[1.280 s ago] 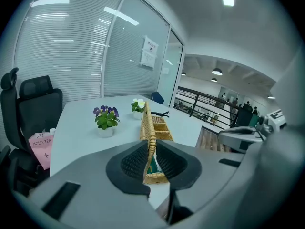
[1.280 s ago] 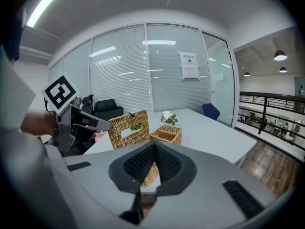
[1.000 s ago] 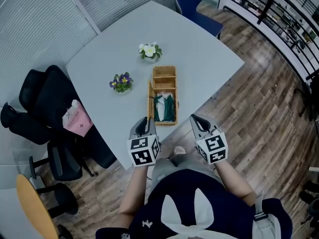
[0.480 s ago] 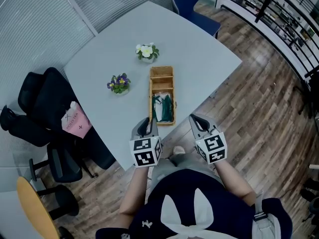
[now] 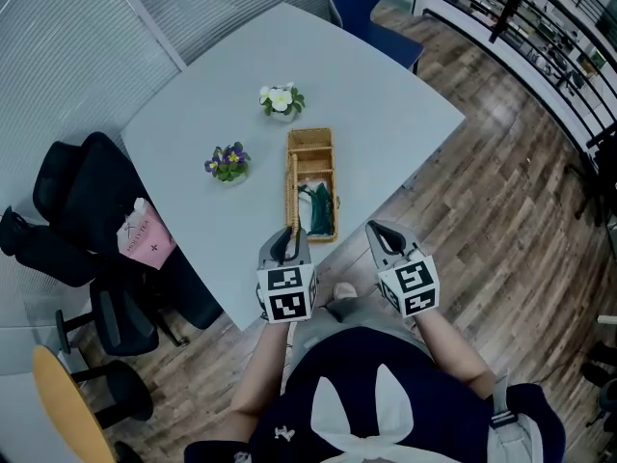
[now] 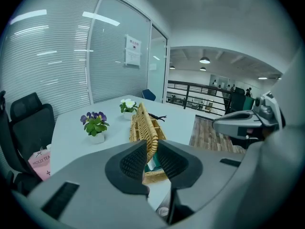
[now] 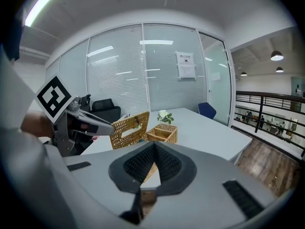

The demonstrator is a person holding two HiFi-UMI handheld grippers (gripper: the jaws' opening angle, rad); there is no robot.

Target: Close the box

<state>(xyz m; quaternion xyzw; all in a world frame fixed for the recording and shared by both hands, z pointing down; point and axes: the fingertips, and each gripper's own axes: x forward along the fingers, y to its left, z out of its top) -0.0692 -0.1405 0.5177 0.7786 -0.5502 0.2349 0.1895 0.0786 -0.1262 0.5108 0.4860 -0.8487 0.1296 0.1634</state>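
Observation:
A long wicker box (image 5: 316, 135) lies on the grey table (image 5: 193, 114), with green packets (image 5: 319, 208) in its near half. Its wicker lid (image 5: 291, 189) stands upright on edge along the box's left side. My left gripper (image 5: 286, 235) is at the lid's near end. In the left gripper view the lid (image 6: 143, 126) runs into the narrow gap of that gripper (image 6: 151, 157), pinched between the pads. My right gripper (image 5: 385, 231) hovers off the table's near edge, right of the box. It is shut with nothing in it (image 7: 153, 162).
A white flower pot (image 5: 281, 100) and a purple flower pot (image 5: 229, 161) stand behind and left of the box. A pink bag (image 5: 145, 235) rests on a black chair (image 5: 72, 205) at the left. A blue chair (image 5: 371, 13) is at the far side.
The lid has swung from leaning out to the left to standing upright, and my left gripper has shifted slightly right with it. The right gripper has stayed put.

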